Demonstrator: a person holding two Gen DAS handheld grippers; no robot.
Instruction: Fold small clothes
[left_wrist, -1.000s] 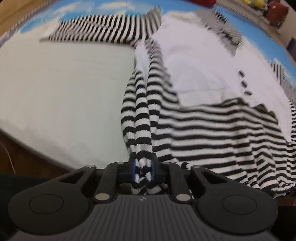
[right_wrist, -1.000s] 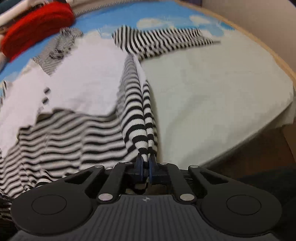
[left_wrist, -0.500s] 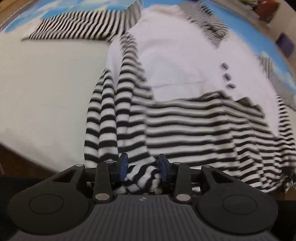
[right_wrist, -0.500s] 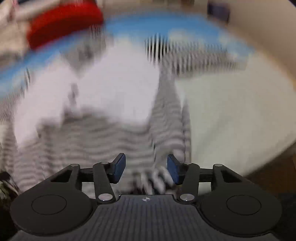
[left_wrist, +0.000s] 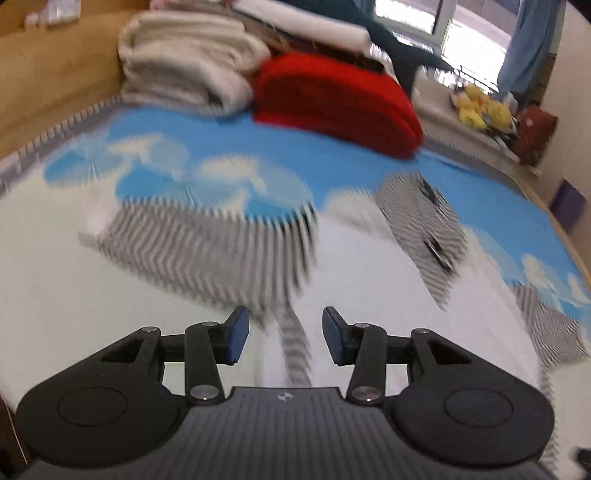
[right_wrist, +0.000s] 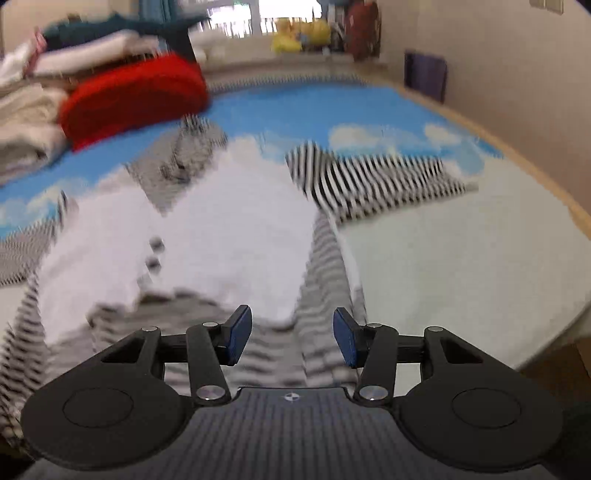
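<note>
A small garment with a white body (right_wrist: 229, 229) and black-and-white striped sleeves and hem lies spread on the bed. In the left wrist view one striped sleeve (left_wrist: 207, 251) stretches out to the left and the striped collar (left_wrist: 421, 218) sits further back. My left gripper (left_wrist: 285, 338) hovers above the garment's left edge, its jaws opening, nothing pinched between the blue pads. In the right wrist view the other striped sleeve (right_wrist: 373, 184) lies out to the right. My right gripper (right_wrist: 292, 338) is open above the striped side seam (right_wrist: 325, 280), apart from the cloth.
A folded red garment (left_wrist: 340, 107) and a stack of beige and white folded clothes (left_wrist: 192, 62) sit at the back of the bed. The sheet is blue with clouds (right_wrist: 332, 107) further back and pale (right_wrist: 461, 258) nearer. The wooden bed edge (right_wrist: 561, 362) is near right. Yellow toys (left_wrist: 480, 107) sit by the window.
Both grippers let go of the striped hem folds they were pinching, opened, and lifted up and tilted so the views now show the far end of the bed.
</note>
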